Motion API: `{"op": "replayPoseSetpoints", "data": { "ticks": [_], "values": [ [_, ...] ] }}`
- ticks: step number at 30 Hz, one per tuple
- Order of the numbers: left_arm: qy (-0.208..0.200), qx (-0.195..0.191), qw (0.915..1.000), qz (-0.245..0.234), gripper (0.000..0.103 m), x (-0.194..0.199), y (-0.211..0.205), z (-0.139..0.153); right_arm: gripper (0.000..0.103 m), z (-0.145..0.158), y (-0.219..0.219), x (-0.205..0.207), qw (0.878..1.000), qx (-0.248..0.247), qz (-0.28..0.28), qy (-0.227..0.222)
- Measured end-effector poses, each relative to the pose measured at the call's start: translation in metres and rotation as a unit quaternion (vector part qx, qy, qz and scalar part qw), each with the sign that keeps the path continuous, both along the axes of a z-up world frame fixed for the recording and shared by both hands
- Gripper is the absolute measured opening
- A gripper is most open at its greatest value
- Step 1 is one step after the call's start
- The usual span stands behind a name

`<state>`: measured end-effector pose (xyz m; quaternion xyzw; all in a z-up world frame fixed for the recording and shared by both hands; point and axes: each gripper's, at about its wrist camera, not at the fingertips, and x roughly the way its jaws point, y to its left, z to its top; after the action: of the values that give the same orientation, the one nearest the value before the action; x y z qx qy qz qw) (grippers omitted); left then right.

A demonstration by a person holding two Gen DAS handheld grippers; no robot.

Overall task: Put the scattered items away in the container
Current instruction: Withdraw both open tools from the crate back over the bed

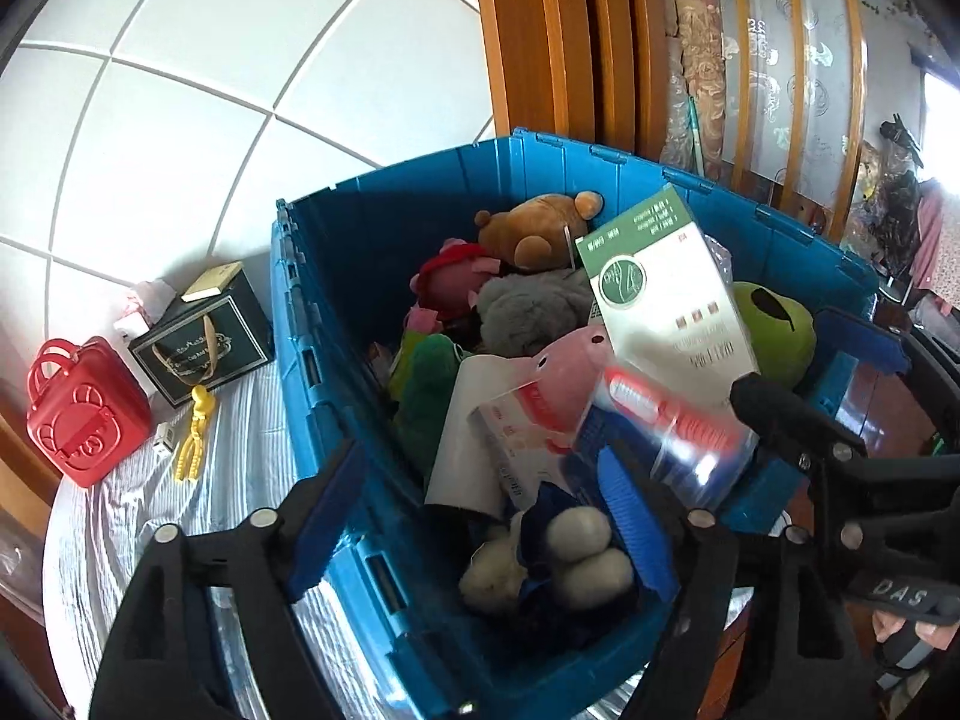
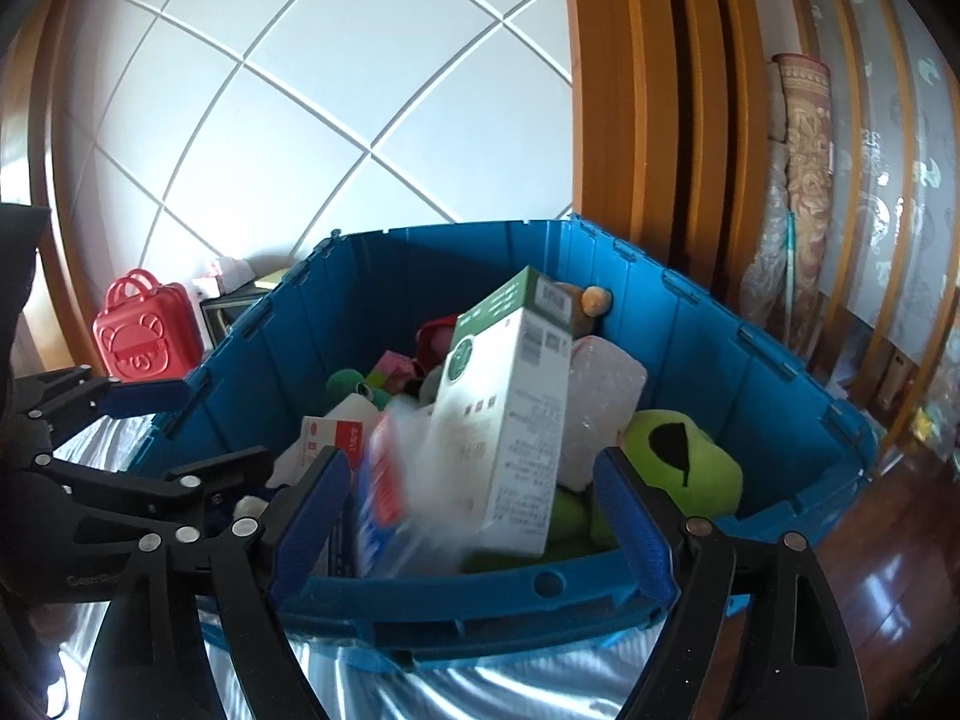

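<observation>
Both our tongs stand open and empty over the blue crate (image 2: 780,396), left gripper (image 1: 480,516) and right gripper (image 2: 474,516), while the green-and-white carton (image 2: 510,420) stands on end inside it, just ahead of the right and nearer that hand.

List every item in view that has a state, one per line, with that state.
Blue crate: lid open, nearly full.
Green-and-white box: tilted, mid-drop over the pile.
Red-and-white package: blurred, falling in.
Green plush: lying in the crate.
Brown bear: on its back.
Red case: closed, outside the crate.
Black box: closed, outside.
Left tool: open, empty.
Right tool: open, empty.
</observation>
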<state>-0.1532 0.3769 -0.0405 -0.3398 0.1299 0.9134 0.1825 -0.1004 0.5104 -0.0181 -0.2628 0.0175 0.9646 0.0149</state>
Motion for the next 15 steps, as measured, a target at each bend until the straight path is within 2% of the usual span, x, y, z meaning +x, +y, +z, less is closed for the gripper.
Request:
{"op": "replayPoseSetpoints", "data": {
  "ticks": [2,9,15],
  "values": [
    [0.005,0.003,1.0,-0.001,0.088,0.006,-0.003,0.001,0.084,0.002,0.002,0.006,1.0,-0.003,-0.006,0.005],
    [0.017,0.023,0.9996,0.007,0.089,0.02,-0.025,0.007,0.085,0.011,-0.005,0.023,1.0,-0.006,-0.017,0.022],
    [0.037,0.054,0.9979,0.001,0.092,0.03,-0.067,0.017,0.088,0.032,-0.039,0.04,0.998,-0.005,-0.03,0.054]
  ]
}}
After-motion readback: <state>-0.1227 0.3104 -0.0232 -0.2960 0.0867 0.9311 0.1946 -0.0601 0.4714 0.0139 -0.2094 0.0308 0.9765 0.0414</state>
